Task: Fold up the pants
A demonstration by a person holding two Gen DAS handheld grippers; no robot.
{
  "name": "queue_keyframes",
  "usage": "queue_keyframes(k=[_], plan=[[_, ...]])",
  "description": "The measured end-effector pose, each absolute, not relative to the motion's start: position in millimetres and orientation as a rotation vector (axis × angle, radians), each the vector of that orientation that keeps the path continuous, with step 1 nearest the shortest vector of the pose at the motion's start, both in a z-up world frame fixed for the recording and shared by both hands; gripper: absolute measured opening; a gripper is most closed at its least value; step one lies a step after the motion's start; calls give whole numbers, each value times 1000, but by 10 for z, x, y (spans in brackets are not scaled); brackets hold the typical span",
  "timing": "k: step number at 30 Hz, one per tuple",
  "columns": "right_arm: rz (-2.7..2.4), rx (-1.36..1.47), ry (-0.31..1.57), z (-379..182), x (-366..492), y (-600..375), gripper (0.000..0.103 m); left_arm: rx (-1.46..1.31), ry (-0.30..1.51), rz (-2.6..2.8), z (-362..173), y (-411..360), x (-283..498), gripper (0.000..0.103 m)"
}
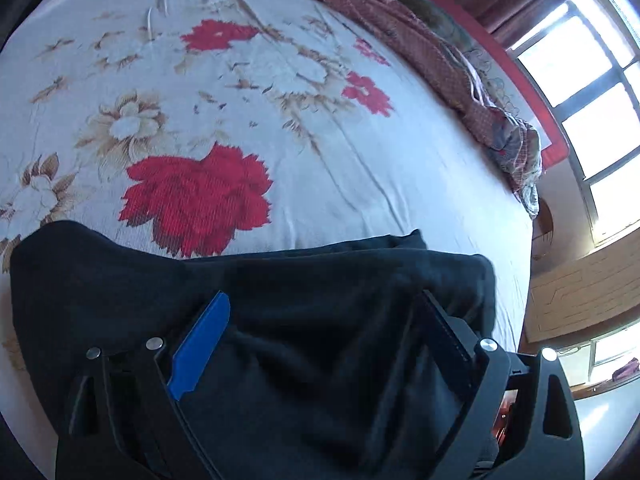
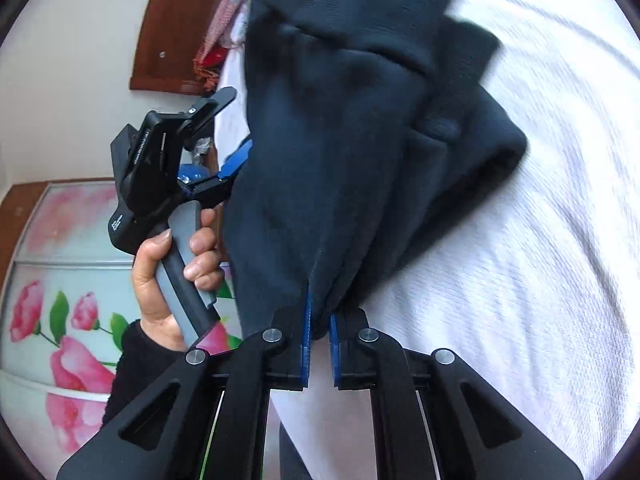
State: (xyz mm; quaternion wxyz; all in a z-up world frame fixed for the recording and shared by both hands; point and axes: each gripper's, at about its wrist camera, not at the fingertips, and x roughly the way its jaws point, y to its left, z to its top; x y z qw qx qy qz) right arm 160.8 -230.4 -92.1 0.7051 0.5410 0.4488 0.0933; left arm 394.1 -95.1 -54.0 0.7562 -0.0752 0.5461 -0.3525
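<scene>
Pinching pants [image 2: 352,152], right tongs [image 2: 319,322]; left tongs [image 1: 324,316] wide.

Dark navy pants [image 1: 320,320], white bedsheet [image 1: 360,160] with red and beige flowers, blue-padded black fingers [image 1: 200,344]

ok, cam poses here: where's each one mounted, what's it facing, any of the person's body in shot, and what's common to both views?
Left wrist: sits on the left tool, looks down along its wide-open fingers at the dark pants on the floral bedsheet; window at right; no body visible.
Right wrist: sits on the right tool, shut on a bunch of pants fabric; faces the bed's side, showing the person's left hand and sleeve gripping the other tool.
Shared: the pants, the bed, and the left tool.
</scene>
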Motion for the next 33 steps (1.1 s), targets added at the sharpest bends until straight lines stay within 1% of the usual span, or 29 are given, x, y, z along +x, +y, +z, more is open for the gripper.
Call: queue_keyframes(k=[2,4,5,6,7,10,12,15,17,20,21,22,23,24,27,29,30,33], plan=[[208,1186,998,-920,1643,-2298,5,-181,1158,-758,-535,-934,3940,93],[234,1264,979,-1009,1526,-2357,6,-210,1158,-741,-515,-892,3985,93],[246,1252,978,-976,1517,-2359,6,-224,1161,-728,-497,-863,4008,93],[243,1209,997,-881,1527,-2345,6,-247,1166,-725,-459,-830,4010,93],[259,1189,1018,-773,1535,-2323,10,-260,1166,-734,-399,-792,4000,93],[348,1177,1034,-453,1502,-2280,10,-241,1092,-769,-114,-612,3809,94],[354,1181,954,-221,1597,-2381,10,-249,1063,-772,25,-400,3624,99],[296,1125,753,73,2002,-2600,10,-306,1035,-754,31,-64,3359,100],[291,1187,681,17,2303,-2769,10,-366,1063,-710,-90,106,3175,100],[232,1298,728,-359,2751,-2894,11,-362,1093,-690,-311,167,2881,100],[161,1288,799,-518,2844,-2953,13,-362,1110,-690,-400,176,2820,100],[89,1297,821,-685,2845,-3022,12,-345,1111,-676,-476,184,2760,100],[82,1323,819,-751,2885,-3039,0,-328,1092,-674,-522,196,2708,100],[99,1314,812,-793,2854,-3066,0,-315,1074,-678,-541,208,2662,100],[117,1274,811,-697,2758,-3034,0,-271,1043,-687,-581,239,2550,99],[144,1248,815,-524,2630,-2947,2,-215,1033,-668,-529,218,2487,100],[187,1248,809,-466,2574,-2882,2,-224,1037,-656,-492,230,2477,100],[298,1212,852,-398,2132,-2686,2,-371,1042,-672,-372,368,2382,100]])
